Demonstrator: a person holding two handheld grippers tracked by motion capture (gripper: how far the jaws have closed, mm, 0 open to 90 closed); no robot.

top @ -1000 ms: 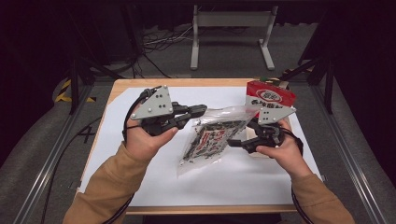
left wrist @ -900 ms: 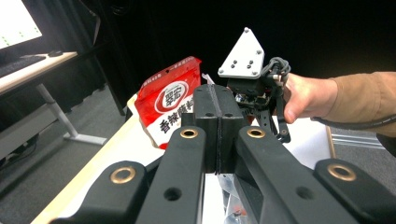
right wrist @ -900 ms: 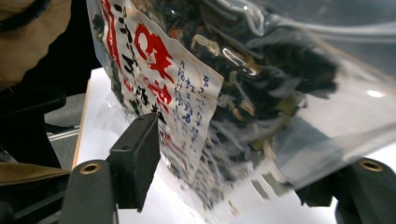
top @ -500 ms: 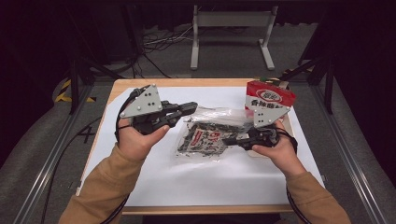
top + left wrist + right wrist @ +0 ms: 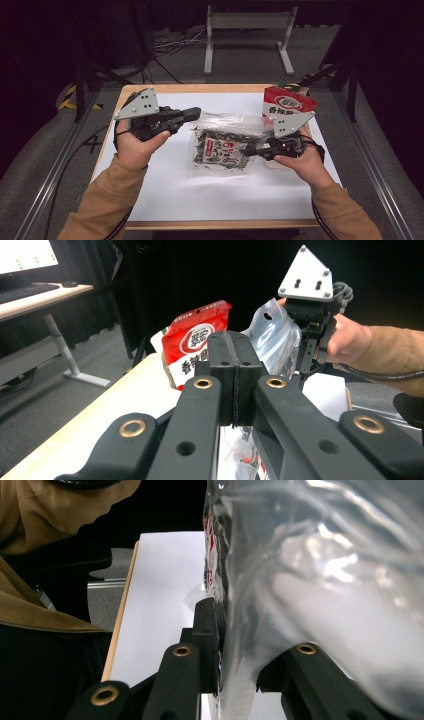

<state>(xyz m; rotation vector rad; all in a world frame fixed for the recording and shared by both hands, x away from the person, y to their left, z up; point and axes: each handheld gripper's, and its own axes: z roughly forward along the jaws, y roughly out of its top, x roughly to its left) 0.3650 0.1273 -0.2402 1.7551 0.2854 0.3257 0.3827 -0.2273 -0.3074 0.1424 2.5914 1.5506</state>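
Clear snack bag (image 5: 222, 150) clamped in right tool (image 5: 250, 150), jaws just closing; long axis toward shut, empty left tool (image 5: 197, 113), upper-left.

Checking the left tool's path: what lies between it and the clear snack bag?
Only bare white table cover separates left tool from clear snack bag, high view.

Red pouch (image 5: 287, 104) beside right gripper (image 5: 248, 149)
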